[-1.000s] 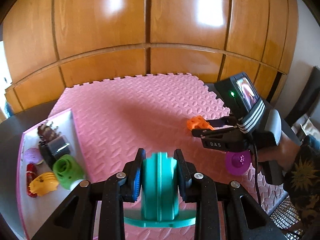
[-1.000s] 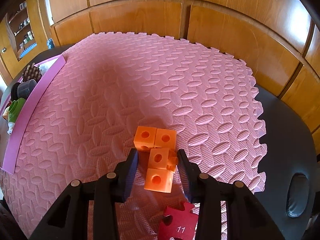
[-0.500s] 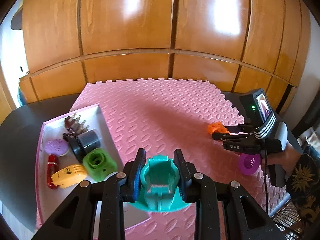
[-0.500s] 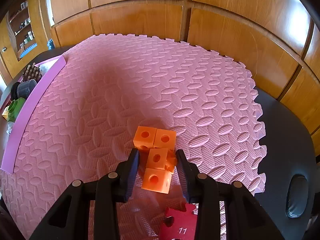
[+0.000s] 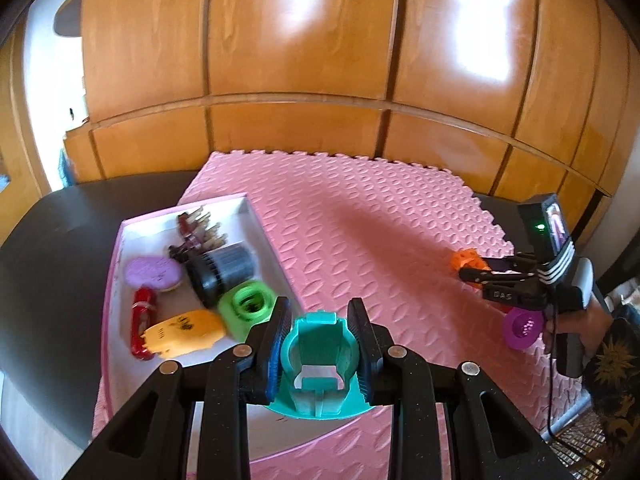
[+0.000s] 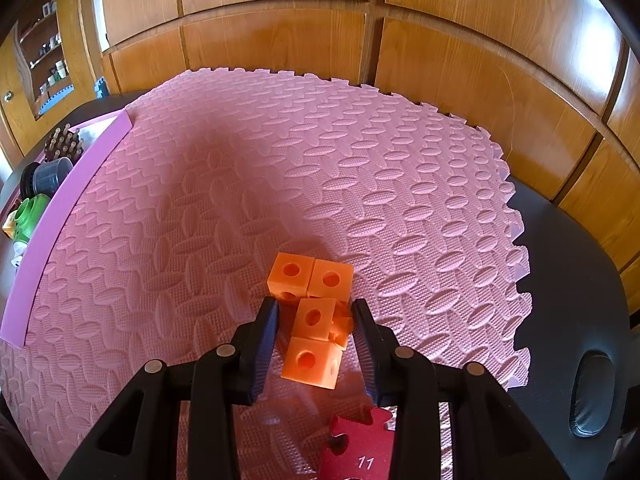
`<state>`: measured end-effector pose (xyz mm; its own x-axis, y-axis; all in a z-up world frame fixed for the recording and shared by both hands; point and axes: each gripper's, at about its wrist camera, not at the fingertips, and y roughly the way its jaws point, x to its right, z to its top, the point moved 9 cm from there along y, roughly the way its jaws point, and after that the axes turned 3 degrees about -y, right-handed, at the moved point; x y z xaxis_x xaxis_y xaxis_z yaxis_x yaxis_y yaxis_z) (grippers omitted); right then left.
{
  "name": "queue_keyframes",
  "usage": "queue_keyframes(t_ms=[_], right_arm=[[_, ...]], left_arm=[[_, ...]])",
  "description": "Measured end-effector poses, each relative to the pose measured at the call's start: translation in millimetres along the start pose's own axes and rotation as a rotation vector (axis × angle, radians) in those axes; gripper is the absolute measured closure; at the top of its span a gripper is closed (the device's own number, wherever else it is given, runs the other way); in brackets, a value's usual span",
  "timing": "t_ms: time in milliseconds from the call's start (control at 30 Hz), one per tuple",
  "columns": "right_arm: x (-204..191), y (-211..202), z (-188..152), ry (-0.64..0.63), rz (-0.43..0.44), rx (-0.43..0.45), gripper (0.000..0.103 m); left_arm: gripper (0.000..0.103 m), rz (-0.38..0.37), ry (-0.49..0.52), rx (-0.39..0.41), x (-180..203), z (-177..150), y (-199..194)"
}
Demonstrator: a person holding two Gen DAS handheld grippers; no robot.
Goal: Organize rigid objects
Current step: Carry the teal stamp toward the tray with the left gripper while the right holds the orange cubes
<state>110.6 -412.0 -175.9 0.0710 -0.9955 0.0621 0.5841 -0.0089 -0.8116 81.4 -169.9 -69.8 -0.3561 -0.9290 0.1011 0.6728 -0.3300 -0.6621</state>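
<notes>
2 views, left wrist first. Your left claw (image 5: pixel 320 346) is clamped on the teal holder (image 5: pixel 318 364), pads on its 2 flanks, open side facing up toward the camera. It hangs just over the near right corner of the pink tray (image 5: pixel 116 264), which lies ahead and to the left of the claw. The tray's near half is bare; green ring piece (image 5: pixel 248 312), yellow piece (image 5: pixel 184 334), red piece (image 5: pixel 142 322), purple disc (image 5: pixel 154 274) and black cylinder (image 5: pixel 224 270) crowd the far half. My read: drop spot is slightly left of the claw, short of the green piece. Across the pink mat (image 5: pixel 360 232) your right claw (image 5: pixel 470 270) sits at the orange blocks (image 5: pixel 464 258).

Right wrist view: the right claw (image 6: pixel 314 338) is nearly closed around the orange block cluster (image 6: pixel 312 316), long axis running along the fingers. Right pad looks against the small nub; I see a gap at the left pad, so not yet gripped, as I judge it. Red puzzle piece (image 6: pixel 356 444) lies just under the claw.
</notes>
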Motion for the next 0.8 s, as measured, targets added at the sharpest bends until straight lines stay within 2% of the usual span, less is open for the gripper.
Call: queue_keyframes(t_ms=[333, 500, 700, 800], right_arm=[[-0.5, 0.1, 0.4, -0.014, -0.013, 0.0, 0.067], [-1.1, 0.6, 0.8, -0.018, -0.016, 0.001, 0.067], [-1.1, 0.6, 1.0, -0.021, -0.019, 0.001, 0.067], [-0.9, 0.7, 1.2, -0.024, -0.021, 0.001, 0.067]], left_arm=[[0.074, 0.088, -0.117, -0.015, -71.4, -7.8, -12.7], [0.074, 0.11, -0.153, -0.039, -97.9, -20.8, -14.0], [0.074, 0.1, -0.201, -0.105, -107.3, -42.3, -1.7], [0.074, 0.089, -0.194, -0.104, -104.0, -42.6, -0.1]])
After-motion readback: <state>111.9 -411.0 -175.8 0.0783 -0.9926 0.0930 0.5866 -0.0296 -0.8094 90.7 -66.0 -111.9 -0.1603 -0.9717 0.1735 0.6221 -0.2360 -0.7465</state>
